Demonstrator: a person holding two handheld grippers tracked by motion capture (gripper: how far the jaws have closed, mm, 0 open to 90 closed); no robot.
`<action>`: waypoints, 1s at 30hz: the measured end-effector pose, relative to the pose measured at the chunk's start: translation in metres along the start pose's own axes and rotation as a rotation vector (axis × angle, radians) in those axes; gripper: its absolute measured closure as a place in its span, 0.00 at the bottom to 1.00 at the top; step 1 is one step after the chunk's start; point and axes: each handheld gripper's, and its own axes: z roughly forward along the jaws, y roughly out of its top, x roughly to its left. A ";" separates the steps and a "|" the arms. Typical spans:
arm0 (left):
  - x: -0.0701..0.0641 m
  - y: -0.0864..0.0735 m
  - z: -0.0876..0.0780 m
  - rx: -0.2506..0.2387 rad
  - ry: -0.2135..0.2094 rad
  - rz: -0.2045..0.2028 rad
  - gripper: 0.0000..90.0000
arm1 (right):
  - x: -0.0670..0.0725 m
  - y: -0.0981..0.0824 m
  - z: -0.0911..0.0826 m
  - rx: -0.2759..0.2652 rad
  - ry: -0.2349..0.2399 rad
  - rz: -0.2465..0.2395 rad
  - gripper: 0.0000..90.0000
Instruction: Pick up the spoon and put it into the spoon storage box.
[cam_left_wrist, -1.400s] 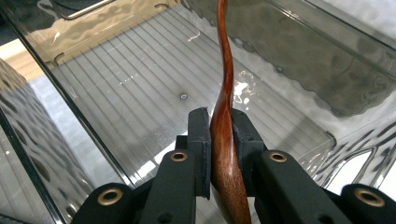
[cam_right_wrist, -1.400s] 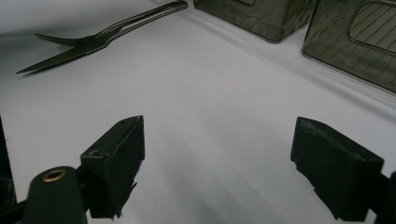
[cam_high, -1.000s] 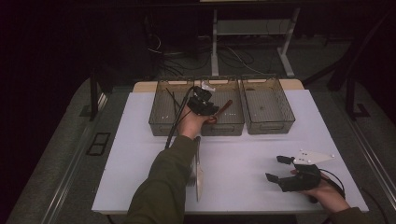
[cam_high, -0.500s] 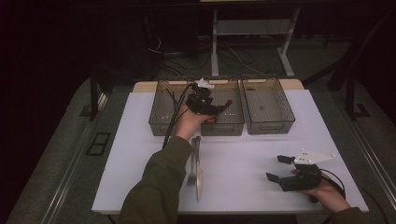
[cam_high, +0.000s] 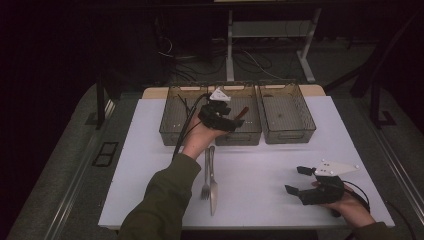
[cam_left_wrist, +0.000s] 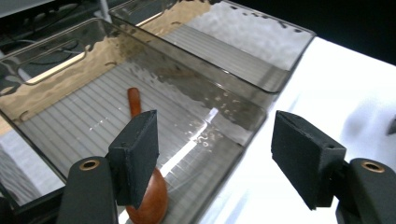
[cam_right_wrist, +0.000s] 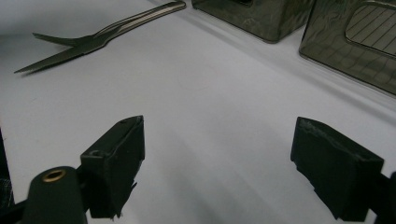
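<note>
White table: left gripper gapes, just opened, above the binned wooden spoon; right gripper wide, empty.

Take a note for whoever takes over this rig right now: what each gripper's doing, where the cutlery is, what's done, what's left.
Left gripper: over the middle bin, fingers have just been opening, nothing between them.
Right gripper: open, holding nothing, low over the table at its near right.
Wooden spoon: lying in the middle bin, released.
Fork and knife: side by side on the table, near the person's left forearm.
Left bin and right bin: look empty.
Done: spoon binned.
Left: probably the fork and knife, likely one to each remaining bin.
</note>
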 end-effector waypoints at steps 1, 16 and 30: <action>-0.002 -0.002 -0.001 -0.008 -0.005 -0.003 0.34 | 0.000 0.000 0.000 -0.002 -0.001 0.000 0.19; -0.024 -0.043 -0.028 -0.018 -0.037 0.019 0.34 | 0.003 0.000 0.010 -0.008 0.030 0.013 0.19; -0.033 -0.088 -0.047 -0.002 -0.038 -0.012 0.44 | 0.003 0.000 0.009 -0.011 0.029 0.016 0.19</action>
